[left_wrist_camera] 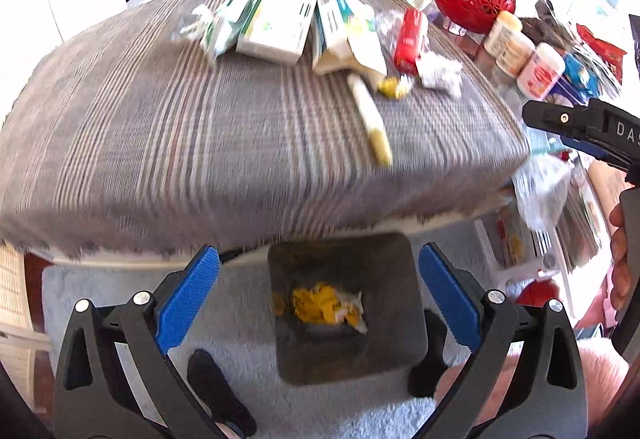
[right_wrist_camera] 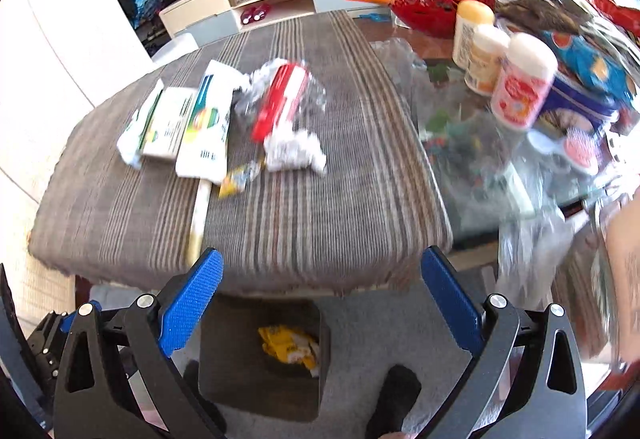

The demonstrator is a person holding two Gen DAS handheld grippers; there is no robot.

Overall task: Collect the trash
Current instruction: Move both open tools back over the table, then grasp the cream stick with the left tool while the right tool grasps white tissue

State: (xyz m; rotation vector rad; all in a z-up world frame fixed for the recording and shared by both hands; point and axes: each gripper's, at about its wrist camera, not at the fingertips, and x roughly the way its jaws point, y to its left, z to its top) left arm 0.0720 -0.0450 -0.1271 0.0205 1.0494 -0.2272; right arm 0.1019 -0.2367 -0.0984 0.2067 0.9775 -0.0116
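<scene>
A: Left wrist view: left tool (left_wrist_camera: 319, 293) gapes apart, empty, above the dark bin (left_wrist_camera: 344, 309) at bottom centre, yellow wrappers (left_wrist_camera: 320, 303) inside.

B: Right tool (right_wrist_camera: 322, 297) too, wide apart and empty. Cartons (right_wrist_camera: 188, 123), a red pack (right_wrist_camera: 282, 99) and crumpled paper (right_wrist_camera: 294, 153) lie mid-frame on the striped counter (right_wrist_camera: 320, 207).

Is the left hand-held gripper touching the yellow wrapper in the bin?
Apart. In the left wrist view the left hand-held gripper stands open and empty above the bin, and the yellow wrapper lies at its bottom, clear of both fingers.
</scene>
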